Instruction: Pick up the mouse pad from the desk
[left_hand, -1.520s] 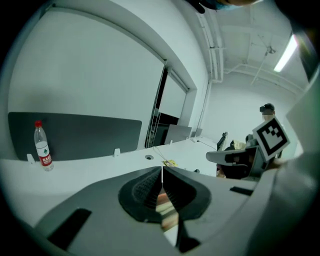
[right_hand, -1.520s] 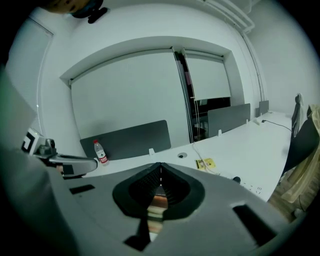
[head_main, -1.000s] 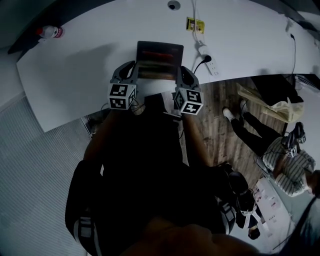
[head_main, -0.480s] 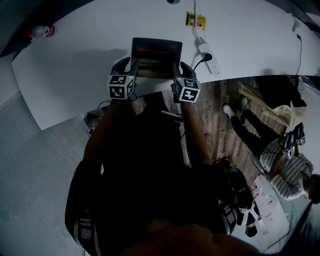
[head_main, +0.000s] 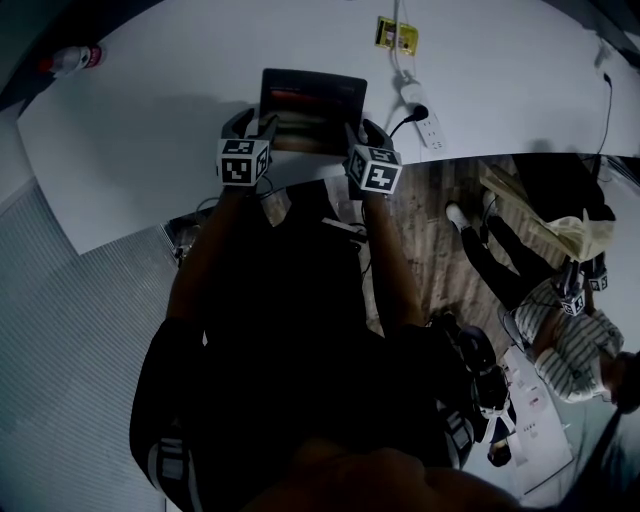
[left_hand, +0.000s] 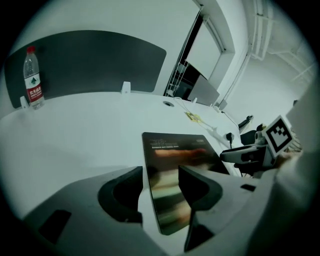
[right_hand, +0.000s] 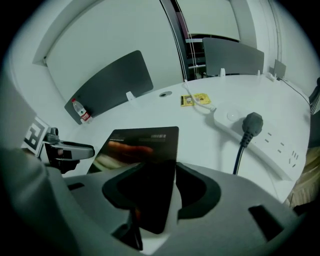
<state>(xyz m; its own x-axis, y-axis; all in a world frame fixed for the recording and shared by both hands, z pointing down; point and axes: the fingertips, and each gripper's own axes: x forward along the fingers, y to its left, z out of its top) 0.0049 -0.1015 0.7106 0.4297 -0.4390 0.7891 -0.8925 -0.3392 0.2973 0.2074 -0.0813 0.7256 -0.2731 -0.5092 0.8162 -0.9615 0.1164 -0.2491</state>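
Jaws of my left gripper (head_main: 255, 123) and right gripper (head_main: 365, 131) stand apart, having just been opening, each straddling one side edge of the mouse pad (head_main: 313, 97) lying flat on the desk (head_main: 150, 130) between them, probably so I can clamp both edges and lift evenly.

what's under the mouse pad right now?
The mouse pad lies flat on the white desk, and desk surface shows past its edges. Anything directly beneath is covered by the pad, so that can't be seen.
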